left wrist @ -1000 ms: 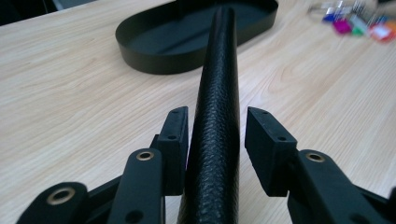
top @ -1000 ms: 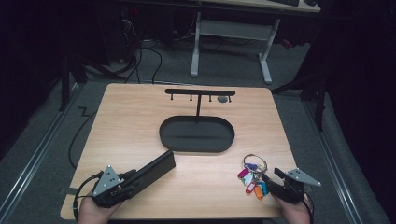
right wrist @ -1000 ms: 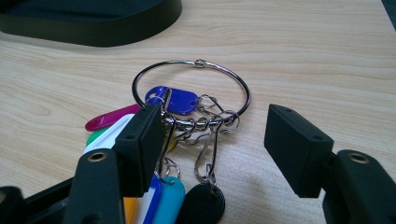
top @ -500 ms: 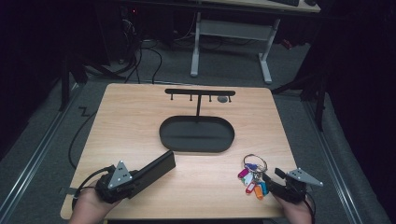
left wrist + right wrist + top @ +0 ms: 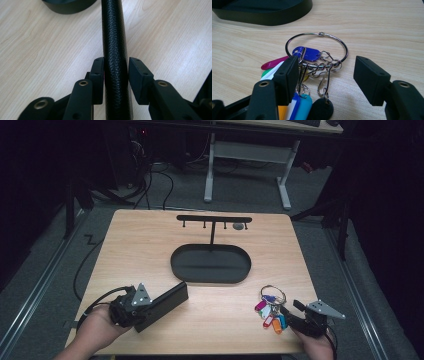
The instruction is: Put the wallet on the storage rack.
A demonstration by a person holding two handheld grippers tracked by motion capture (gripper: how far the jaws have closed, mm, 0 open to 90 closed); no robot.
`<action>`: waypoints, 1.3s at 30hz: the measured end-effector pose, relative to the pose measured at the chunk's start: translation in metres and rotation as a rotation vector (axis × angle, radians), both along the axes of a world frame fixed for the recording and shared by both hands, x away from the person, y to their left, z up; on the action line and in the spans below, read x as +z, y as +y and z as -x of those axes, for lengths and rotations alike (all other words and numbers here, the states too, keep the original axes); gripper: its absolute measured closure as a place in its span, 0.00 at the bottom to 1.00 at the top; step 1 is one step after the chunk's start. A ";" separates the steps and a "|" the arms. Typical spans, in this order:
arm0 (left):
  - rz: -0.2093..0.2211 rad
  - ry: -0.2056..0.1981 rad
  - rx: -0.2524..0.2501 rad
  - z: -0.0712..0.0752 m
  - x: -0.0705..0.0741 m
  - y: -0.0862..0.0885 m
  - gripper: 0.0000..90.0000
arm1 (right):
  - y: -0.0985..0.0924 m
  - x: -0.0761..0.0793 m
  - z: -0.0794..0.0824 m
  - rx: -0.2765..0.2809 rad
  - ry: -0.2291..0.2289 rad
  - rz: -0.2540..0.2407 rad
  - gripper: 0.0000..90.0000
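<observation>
A long black leather case point(image 5: 170, 299) lies at the table's front left, and in the left gripper view it stands on edge point(image 5: 115, 37). My left gripper point(image 5: 147, 306) point(image 5: 115, 62) has just been closing, and both pads now press on the case's near end. A metal key ring point(image 5: 273, 293) point(image 5: 319, 33) with several coloured tags point(image 5: 270, 314) lies at the front right. My right gripper point(image 5: 292, 309) point(image 5: 327, 65) rests low over it. Its jaws stand wide apart on either side of the ring's clips and grip nothing.
A black oval tray point(image 5: 210, 266) point(image 5: 262, 15) sits mid-table, with a thin post and hook bar point(image 5: 214, 218) rising behind it. A small grey tag point(image 5: 239, 226) hangs from the bar. Bare wood lies between the two grippers. A cable point(image 5: 82, 270) trails off the left edge.
My left gripper has slid forward and up along the black case and its jaws have narrowed onto it. The right gripper and the key ring have stayed where they were.
</observation>
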State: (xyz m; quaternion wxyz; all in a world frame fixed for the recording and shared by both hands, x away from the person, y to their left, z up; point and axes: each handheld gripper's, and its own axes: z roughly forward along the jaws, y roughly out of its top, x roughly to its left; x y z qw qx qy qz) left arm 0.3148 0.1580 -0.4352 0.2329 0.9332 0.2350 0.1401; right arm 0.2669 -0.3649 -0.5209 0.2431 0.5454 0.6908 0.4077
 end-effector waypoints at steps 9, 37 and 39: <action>-0.101 0.049 -0.020 -0.007 0.004 -0.012 0.72 | 0.000 0.000 0.000 0.003 0.002 -0.002 0.41; -0.151 -0.109 -0.119 -0.023 0.037 -0.042 0.85 | -0.002 0.001 0.002 -0.003 -0.005 -0.001 0.41; -0.154 -0.114 -0.126 -0.025 0.040 -0.044 0.85 | -0.003 0.001 0.002 -0.003 -0.007 0.001 0.41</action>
